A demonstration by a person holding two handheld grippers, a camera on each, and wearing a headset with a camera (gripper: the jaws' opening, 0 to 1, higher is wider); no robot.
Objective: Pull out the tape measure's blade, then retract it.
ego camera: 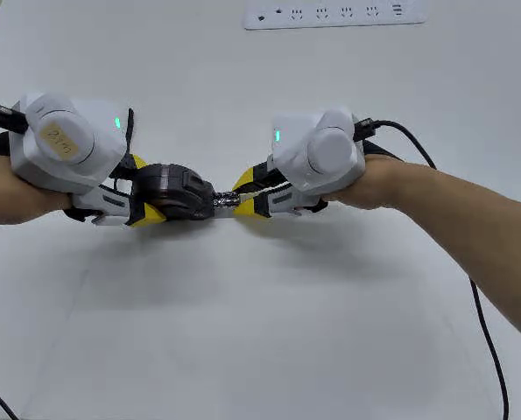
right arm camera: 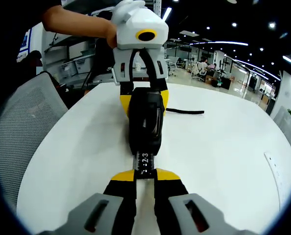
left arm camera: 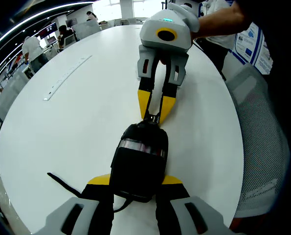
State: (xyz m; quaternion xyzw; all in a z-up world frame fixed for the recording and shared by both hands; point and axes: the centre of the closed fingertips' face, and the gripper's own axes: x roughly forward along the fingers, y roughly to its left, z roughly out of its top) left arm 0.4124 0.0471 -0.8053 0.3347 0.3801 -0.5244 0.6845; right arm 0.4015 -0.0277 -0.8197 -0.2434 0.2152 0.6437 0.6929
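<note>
White table (ego camera: 242,332); power strip (ego camera: 334,13) on it; black cable (ego camera: 492,346) apparently too.

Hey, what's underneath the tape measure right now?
The tape measure is held in the left claw above the bare white table, where its shadow falls. Its underside and the spot directly beneath are hidden by the case.

There was one tape measure (ego camera: 177,191) with one blade (right arm camera: 144,161) and one black strap (right arm camera: 184,111), on one white worktop (ego camera: 260,332). Two grippers were counted: one left gripper (ego camera: 146,189) and one right gripper (ego camera: 242,197). There was also one power strip (ego camera: 334,13) and one mesh chair (left arm camera: 262,122).
</note>
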